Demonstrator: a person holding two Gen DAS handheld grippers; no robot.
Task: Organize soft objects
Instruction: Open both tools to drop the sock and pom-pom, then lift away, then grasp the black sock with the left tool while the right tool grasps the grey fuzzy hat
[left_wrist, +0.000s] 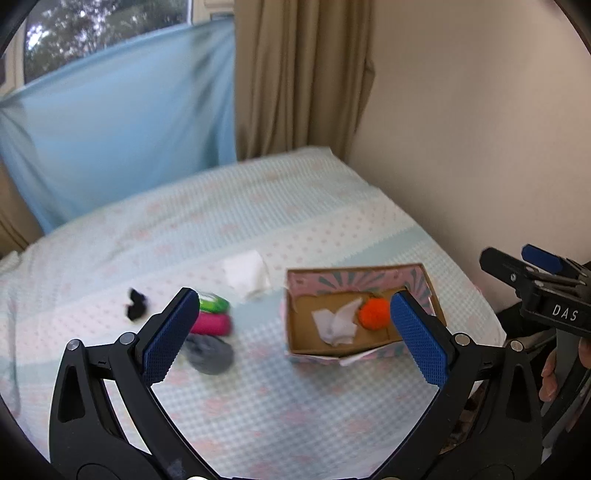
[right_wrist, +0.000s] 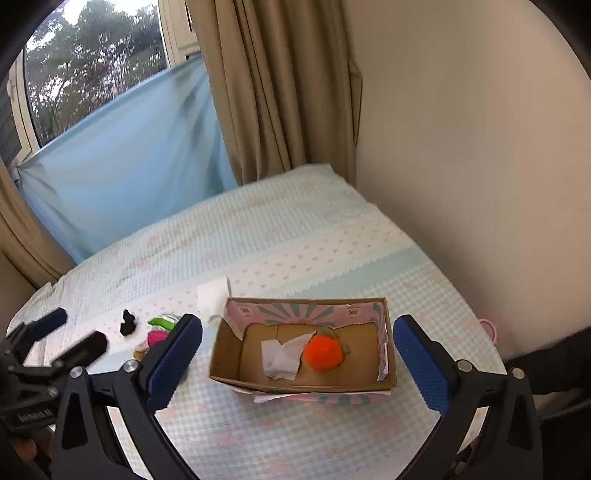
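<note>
Two hand-held claws hovered above a bed (right_wrist: 295, 236) covered by a pale blue and white patterned sheet. The left claw (left_wrist: 291, 332) had its blue-padded fingers (left_wrist: 168, 336) spread wide apart and held nothing; the right claw (right_wrist: 297, 363) was likewise spread wide and empty, framing an open cardboard box (right_wrist: 225, 354) that sat on the sheet toward the bed's right side. Inside the box lay an orange pom-pom (right_wrist: 323, 350) touching a crumpled white cloth (right_wrist: 280, 356) on its left. Outside the box, to its left, the remaining soft items lay on the sheet: a white folded cloth (left_wrist: 245, 273) just beyond the box's far-left corner, a green item (left_wrist: 214, 303) resting against a pink roll (left_wrist: 212, 325), a grey bundle (left_wrist: 210, 354) just in front of these, and a small black item (left_wrist: 136, 304) set farther left, apart from the others. Beige curtains (right_wrist: 273, 85), a light blue sheet (right_wrist: 122, 162) hung under a window (right_wrist: 96, 55), and a cream wall (right_wrist: 472, 129) bounded the bed.
</note>
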